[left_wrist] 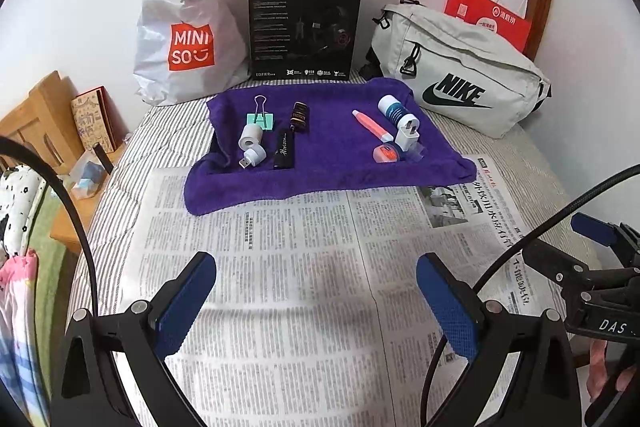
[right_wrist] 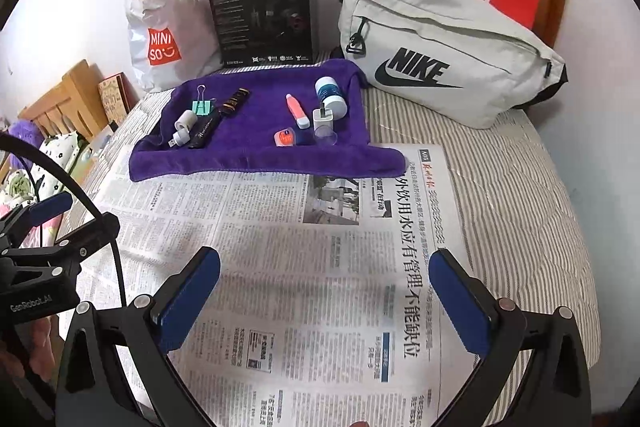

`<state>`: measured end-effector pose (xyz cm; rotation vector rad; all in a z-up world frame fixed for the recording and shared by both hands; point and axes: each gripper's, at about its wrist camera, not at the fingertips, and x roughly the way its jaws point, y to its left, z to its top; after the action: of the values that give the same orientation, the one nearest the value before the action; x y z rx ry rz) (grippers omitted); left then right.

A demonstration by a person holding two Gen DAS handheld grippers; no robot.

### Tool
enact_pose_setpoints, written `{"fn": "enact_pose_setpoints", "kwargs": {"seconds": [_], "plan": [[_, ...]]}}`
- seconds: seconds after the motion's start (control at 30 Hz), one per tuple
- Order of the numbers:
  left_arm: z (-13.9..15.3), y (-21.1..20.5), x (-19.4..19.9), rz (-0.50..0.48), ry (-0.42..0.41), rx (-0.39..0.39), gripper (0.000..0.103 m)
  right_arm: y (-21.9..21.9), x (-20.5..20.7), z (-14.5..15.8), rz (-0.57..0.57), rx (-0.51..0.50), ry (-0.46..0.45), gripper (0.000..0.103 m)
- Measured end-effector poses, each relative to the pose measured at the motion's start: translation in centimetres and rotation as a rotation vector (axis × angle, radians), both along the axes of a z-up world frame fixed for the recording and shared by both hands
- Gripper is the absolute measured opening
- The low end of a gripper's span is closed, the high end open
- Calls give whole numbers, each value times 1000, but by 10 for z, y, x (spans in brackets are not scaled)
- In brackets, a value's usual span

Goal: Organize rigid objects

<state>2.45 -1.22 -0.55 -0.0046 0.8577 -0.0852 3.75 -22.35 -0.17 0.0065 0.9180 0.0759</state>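
Here both hand-held grippers, left (left_wrist: pixel 316 291) and right (right_wrist: pixel 324 291), hover wide open, tilted down over the newspaper (left_wrist: pixel 288 267).

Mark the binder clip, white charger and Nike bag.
binder clip (left_wrist: pixel 262 121), left wrist view, green body.
white charger (left_wrist: pixel 408 139), left wrist view, front face.
Nike bag (right_wrist: pixel 440 39), right wrist view, panel above logo.

Your two wrist cameras sit side by side, both angled down over the newspaper (left_wrist: pixel 280 267). Both share the purple towel (right_wrist: pixel 248 155) farther ahead.
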Motion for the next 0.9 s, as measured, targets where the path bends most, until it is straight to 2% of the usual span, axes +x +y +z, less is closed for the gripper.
{"fn": "enact_pose_setpoints", "kwargs": {"seconds": [0.27,0.9], "plan": [[7,-3,-7,9,-9,9,101,-6,-7,5,0,27,-2,103],[5,-4,-9,15,4,20,101,-11,-10,3,-11,21,10,103]]}}
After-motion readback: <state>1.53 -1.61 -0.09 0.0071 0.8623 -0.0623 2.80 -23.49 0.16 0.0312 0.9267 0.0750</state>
